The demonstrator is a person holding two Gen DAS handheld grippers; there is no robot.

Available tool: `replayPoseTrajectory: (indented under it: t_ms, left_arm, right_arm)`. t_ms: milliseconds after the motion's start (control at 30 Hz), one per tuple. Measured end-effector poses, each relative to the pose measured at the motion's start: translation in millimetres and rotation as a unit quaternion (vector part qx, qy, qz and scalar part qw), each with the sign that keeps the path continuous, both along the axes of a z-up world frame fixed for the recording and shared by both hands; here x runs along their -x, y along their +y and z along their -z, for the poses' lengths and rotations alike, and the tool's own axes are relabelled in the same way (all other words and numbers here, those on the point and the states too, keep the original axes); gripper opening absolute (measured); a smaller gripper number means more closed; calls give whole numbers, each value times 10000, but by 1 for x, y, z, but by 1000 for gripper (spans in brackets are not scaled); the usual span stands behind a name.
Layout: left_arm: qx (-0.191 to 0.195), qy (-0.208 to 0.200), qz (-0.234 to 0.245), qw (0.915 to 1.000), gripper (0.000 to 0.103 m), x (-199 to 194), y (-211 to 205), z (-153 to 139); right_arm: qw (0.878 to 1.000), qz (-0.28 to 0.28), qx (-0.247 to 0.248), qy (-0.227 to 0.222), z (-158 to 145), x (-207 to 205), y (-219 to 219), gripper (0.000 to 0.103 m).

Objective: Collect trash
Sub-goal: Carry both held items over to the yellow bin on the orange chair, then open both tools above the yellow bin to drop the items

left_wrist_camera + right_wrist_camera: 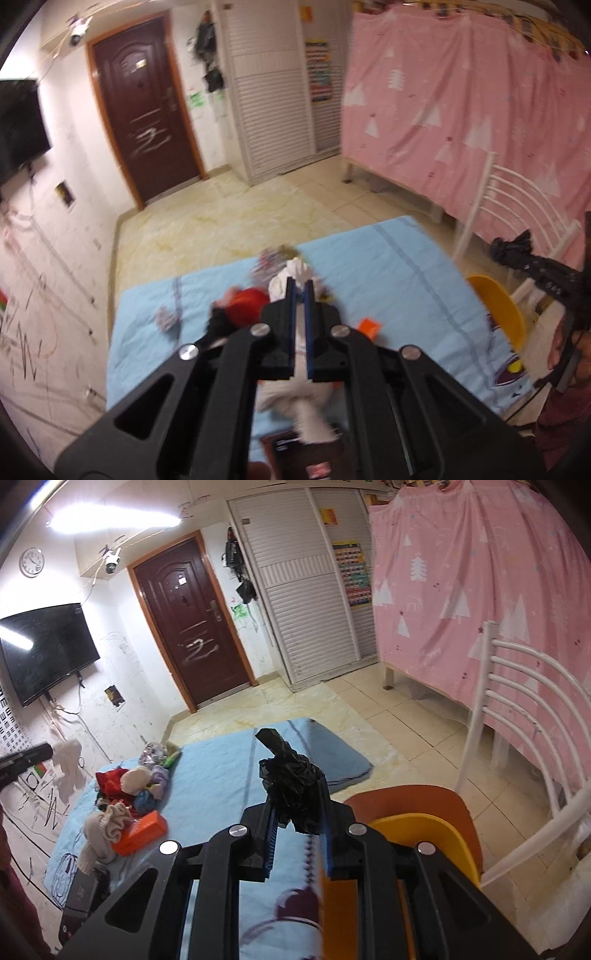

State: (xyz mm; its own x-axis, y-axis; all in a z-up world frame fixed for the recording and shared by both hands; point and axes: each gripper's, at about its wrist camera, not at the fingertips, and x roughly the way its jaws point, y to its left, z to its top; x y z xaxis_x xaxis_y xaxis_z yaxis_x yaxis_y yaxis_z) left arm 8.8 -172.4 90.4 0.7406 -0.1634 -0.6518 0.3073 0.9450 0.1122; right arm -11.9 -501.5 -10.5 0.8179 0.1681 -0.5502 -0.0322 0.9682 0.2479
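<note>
Your left gripper (pixel 300 286) is clamped on a white crumpled tissue (pixel 295 273), lifted clear of the blue mat (pixel 406 266). Your right gripper (pixel 297 812) pinches the black trash bag (pixel 291 775) at right, ready to receive it.

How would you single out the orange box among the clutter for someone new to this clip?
Start at the light blue quilt spread on the floor. A heap of cloth items lies along its left side; the orange box sits at the heap's near end, the only rigid, flat-sided item there.
</note>
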Motion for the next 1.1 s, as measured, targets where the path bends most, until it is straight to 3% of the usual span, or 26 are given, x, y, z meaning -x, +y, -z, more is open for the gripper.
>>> replayPoseTrajectory:
  t_ms: [200,400,567,667,700,733,767,833,900,1100]
  left_arm:
    - [111,243,937,9952,3,-9,-95,-9]
    - [189,865,1586,9834,3,-23,-181,8]
    - [56,1270,1767,9760,3,-30,-239,34]
    - [-17,1482,1765,9731,4,-35,-260,47]
    - [-18,1553,1771,9719,6,-36,-264,50]
    - [-5,1611,1758,9711,15,-38,-266,53]
    - [28,1664,1763,9702,29,-39,-266,55]
    - [72,1662,1732,9707,48,-38,-269,55]
    - [106,1638,1693,9718,51,-36,-268,55]
    - [147,1496,1549,9764,51,-34,-249,44]
  right_arm:
    - [9991,303,-123,259,25,12,-37,13]
    - [9972,391,-192,602,51,11,-55,13]
    - [9943,546,-350,845,65,11,-70,15]
    - [9928,661,-406,914,70,14,-79,22]
    - [9924,697,-443,917,70,15,-81,25]
    - [9921,719,-494,898,71,17,-83,33]
    - [9921,726,-513,881,70,17,-84,40]
    - [9926,735,-521,814,68,21,-85,51]
    - [9932,741,-516,729,64,23,-85,58]
    - [9944,652,-527,650,55,24,-76,59]
